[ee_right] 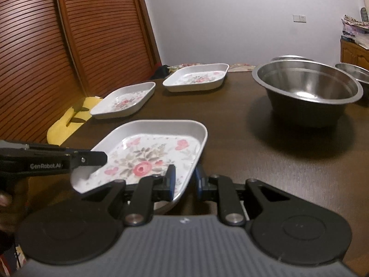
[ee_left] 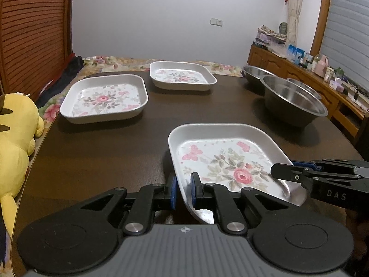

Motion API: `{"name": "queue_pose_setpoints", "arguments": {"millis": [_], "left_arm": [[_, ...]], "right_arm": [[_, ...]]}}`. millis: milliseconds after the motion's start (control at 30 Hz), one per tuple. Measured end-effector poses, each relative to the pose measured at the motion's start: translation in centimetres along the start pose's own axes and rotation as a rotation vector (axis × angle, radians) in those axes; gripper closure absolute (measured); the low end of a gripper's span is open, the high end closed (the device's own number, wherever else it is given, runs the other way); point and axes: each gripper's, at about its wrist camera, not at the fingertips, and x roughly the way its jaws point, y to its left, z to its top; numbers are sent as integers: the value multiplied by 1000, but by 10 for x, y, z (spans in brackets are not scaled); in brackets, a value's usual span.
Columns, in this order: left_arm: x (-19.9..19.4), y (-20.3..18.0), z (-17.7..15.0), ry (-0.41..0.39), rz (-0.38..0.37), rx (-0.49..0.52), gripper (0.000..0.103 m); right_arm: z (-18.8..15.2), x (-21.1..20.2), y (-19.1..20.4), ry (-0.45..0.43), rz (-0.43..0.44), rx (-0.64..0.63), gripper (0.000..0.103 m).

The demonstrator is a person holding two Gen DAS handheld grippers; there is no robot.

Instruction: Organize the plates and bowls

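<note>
At the table's (ee_left: 103,152) near edge, both grippers' (ee_left: 184,190) narrowly parted jaws pinch one floral plate's (ee_left: 221,159) rims; uneven lifting could tip it.

Black-linked left tool (ee_left: 183,190) with blue pads, grey ribbed body, perhaps rubberised.

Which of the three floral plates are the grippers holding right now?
The nearest floral plate, with the left gripper and right gripper straddling opposite rims; the two far plates sit untouched.
</note>
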Motion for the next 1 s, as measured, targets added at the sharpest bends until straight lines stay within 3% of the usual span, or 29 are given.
{"name": "queue_pose_setpoints", "arguments": {"millis": [600, 1000], "left_arm": [[3, 1, -2, -3, 3, -10, 90], [-8, 10, 6, -30, 22, -19, 87]], "right_arm": [[-5, -2, -3, -21, 2, 0, 82], [3, -12, -4, -87, -23, -21, 82]]}}
